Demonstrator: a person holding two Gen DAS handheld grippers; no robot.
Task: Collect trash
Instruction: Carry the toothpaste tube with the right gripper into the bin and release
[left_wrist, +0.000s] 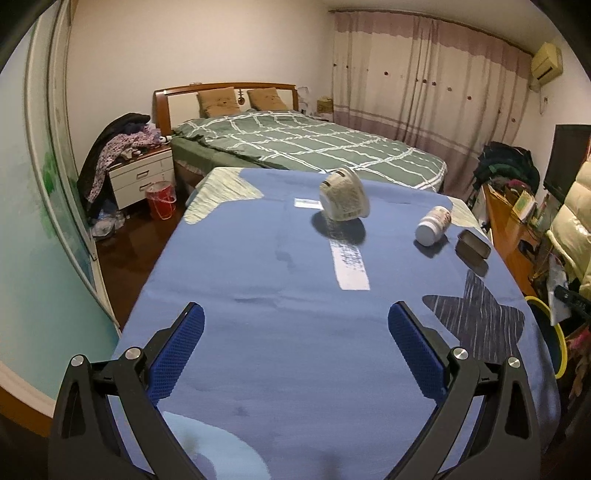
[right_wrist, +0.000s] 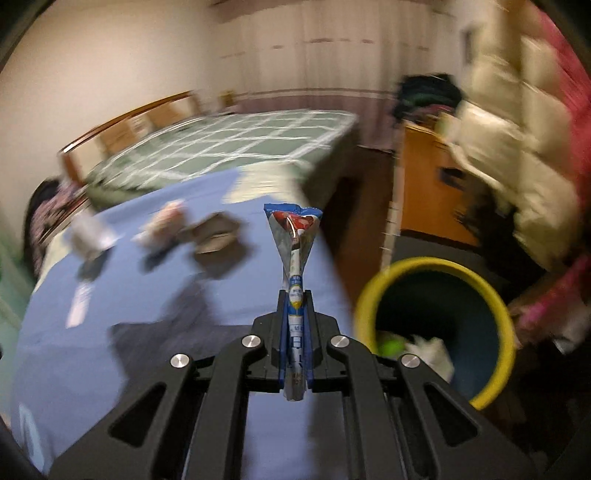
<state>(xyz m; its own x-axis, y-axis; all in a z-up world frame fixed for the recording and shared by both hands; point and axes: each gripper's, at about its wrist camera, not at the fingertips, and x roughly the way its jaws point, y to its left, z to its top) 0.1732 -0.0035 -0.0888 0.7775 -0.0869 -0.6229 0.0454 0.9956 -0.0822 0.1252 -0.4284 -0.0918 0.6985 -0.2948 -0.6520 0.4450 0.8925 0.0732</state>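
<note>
In the left wrist view, the left claw hangs released over a table covered with a blue cloth, its two blue-padded fingers spread wide with nothing between them. Ahead on the cloth lies a pale cup tipped on its side, with a small white card just beside it and a white paper strip nearer the claw. To the right of the cup a white bottle lies on its side, and just beside that sits a small dark tin. Beyond the table stands a bed with a green checked cover, a white nightstand heaped with clothes and a red bucket on the floor. At the right edge a sliver of a yellow-rimmed bin shows beside the table. In the right wrist view, which is smeared by motion, the right claw is clenched on a snack wrapper, a blue, white and red foil piece that is pinched flat between the pads and fans out above the fingertips. The wrapper is above the right edge of the table, and the bin stands on the floor just to its right, with a green item and white crumpled litter inside. The cup, bottle and tin appear as blurred shapes at upper left on the cloth.
</note>
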